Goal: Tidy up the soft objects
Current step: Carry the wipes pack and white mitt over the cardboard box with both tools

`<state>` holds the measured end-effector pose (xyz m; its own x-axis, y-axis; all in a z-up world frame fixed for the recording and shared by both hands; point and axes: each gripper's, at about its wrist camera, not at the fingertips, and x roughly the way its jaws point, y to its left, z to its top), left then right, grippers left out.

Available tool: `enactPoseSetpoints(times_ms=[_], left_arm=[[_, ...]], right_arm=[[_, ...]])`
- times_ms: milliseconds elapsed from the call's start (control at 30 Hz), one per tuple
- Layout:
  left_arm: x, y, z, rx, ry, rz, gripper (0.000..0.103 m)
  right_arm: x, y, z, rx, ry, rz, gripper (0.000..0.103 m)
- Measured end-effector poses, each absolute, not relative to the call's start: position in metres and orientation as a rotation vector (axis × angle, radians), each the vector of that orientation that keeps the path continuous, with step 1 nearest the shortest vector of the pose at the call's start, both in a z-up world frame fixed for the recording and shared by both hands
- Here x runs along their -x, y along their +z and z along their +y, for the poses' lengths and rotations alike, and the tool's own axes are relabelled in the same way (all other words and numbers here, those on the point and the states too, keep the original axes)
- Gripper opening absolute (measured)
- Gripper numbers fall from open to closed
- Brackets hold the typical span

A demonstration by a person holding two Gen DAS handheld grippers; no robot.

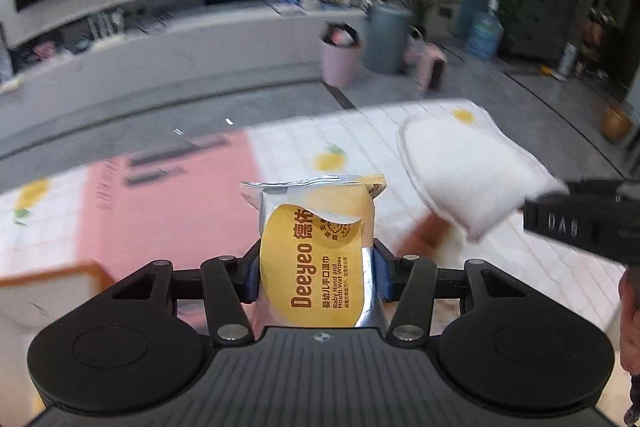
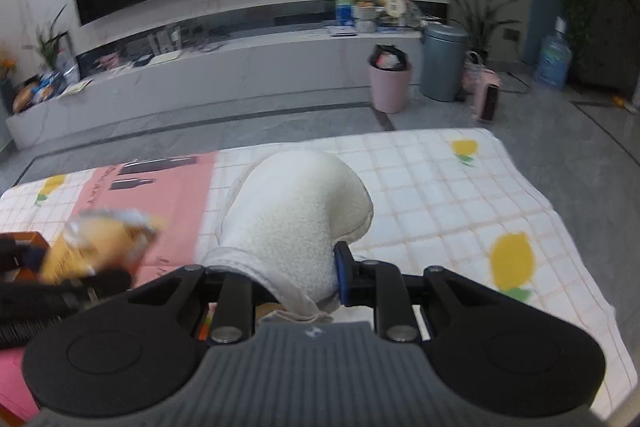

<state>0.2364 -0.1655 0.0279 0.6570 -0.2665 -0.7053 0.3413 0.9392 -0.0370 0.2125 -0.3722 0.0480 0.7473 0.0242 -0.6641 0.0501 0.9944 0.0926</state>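
Observation:
My left gripper [image 1: 316,275] is shut on a silver pack of baby wet wipes [image 1: 316,251] with a yellow label, held upright above the table. The pack also shows blurred at the left of the right wrist view [image 2: 100,243]. My right gripper [image 2: 280,267] is shut on a white fluffy pad [image 2: 296,219], lifted above the table. The pad also shows at the right of the left wrist view [image 1: 468,175], with the right gripper's black body [image 1: 580,223] beside it.
The table wears a white checked cloth with lemon prints [image 2: 440,187] and a pink sheet [image 1: 168,211]. An orange-edged box [image 1: 52,279] sits at the left. Beyond the table stand a pink bin [image 2: 390,83], a grey bin [image 2: 442,67] and a TV bench [image 2: 240,63].

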Motion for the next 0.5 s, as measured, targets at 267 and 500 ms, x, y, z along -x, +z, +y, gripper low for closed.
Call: enactPoseSetpoints(times_ms=[267,500], left_arm=[[-0.219,0.050,-0.043,-0.142,-0.111,0.803,0.059],[-0.179,0.048,0.041,-0.105,-0.037,0.820,0.059]], right_arm=[[-0.226,0.057,-0.264,-0.105,0.169,0.729,0.020],[-0.193,0.081,-0.166,-0.079,0.386,0.697,0.020]])
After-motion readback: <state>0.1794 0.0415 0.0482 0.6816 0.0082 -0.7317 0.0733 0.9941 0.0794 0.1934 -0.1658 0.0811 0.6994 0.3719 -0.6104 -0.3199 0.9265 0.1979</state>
